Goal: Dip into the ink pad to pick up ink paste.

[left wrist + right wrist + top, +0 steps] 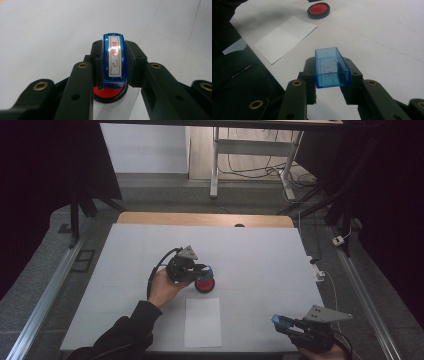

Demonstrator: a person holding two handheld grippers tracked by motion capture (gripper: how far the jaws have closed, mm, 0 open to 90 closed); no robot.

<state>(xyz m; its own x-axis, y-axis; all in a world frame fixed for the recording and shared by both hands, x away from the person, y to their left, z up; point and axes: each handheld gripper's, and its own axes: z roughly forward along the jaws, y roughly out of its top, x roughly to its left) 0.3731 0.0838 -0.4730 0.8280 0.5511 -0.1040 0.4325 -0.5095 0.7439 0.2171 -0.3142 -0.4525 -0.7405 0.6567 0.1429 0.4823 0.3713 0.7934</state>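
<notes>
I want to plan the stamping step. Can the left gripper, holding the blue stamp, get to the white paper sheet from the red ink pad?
Probably yes. The left gripper holds the blue stamp over the round red ink pad, and the white paper sheet lies just beside it with nothing between.

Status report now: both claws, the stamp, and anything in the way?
Left claw shut on stamp, over red ink pad. Right claw shut on blue cap. Paper lies apart; nothing in the way.
</notes>
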